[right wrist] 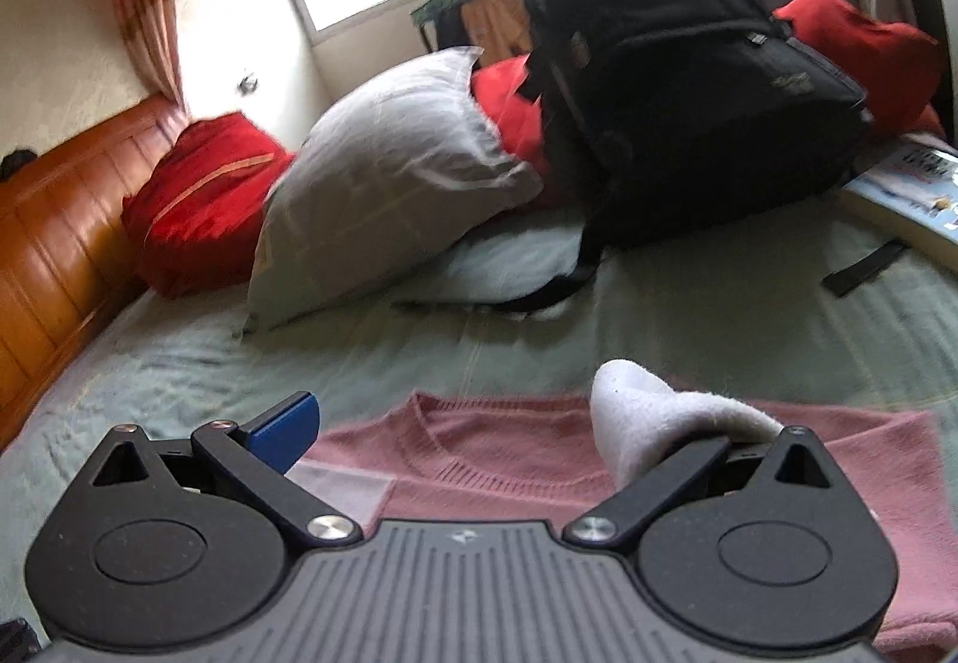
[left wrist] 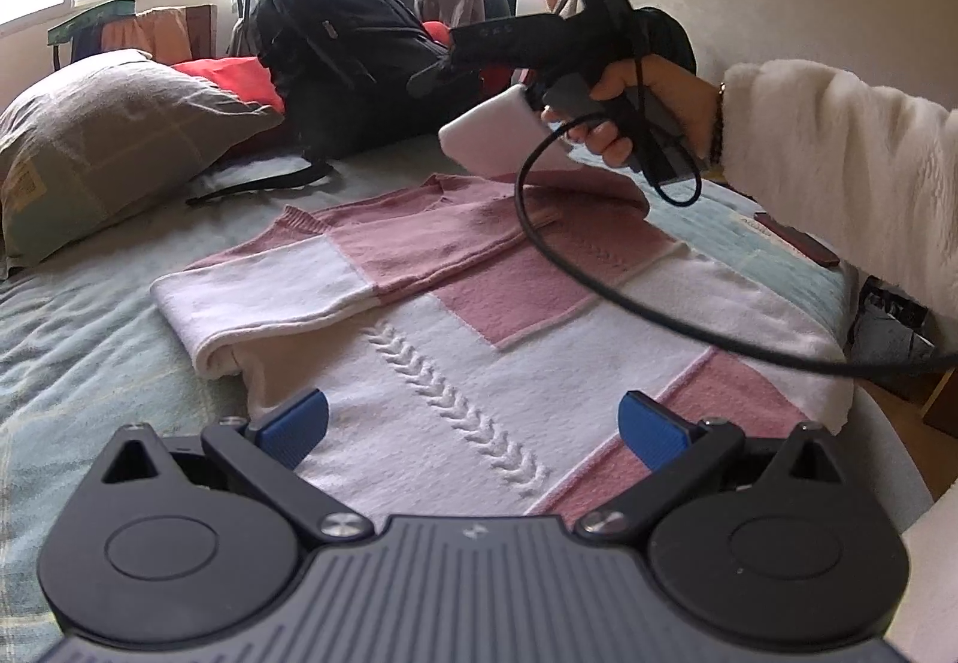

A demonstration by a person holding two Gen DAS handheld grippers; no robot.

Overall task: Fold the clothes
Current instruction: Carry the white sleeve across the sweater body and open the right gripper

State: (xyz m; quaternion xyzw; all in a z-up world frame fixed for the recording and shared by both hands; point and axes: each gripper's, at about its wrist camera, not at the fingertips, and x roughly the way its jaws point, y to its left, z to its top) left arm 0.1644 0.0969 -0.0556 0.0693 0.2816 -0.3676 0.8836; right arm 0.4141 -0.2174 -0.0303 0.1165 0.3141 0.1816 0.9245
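Lying on the bed (left wrist: pixel 90 339), one sweater (left wrist: pixel 479 315), two pillows (right wrist: pixel 383 172).

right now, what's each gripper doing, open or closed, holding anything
Left gripper: open, holding nothing, over the pink and white knitted sweater.
Right gripper: open; a white sweater cuff drapes over one finger, not clamped.
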